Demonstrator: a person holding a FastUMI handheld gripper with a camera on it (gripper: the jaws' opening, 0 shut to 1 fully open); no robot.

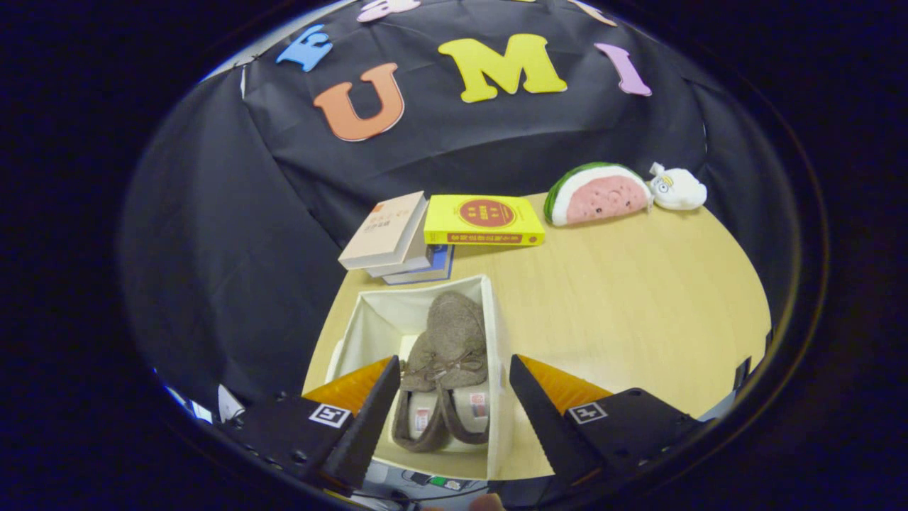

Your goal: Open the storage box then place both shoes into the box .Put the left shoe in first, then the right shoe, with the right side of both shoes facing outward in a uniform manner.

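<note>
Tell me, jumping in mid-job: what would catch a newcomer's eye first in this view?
First, the pair of brown shoes lying side by side inside the open white storage box, between the spread fingers of the tongs, which are open and hold nothing. Beyond the box on the wooden table sit a stack of books, a yellow book and a watermelon plush.

Both shoes [445,369] are held side by side in the storage box [496,369] at the bench's [638,298] near edge; books [440,231] and plush toys [624,193] are ranged along the far edge.
</note>
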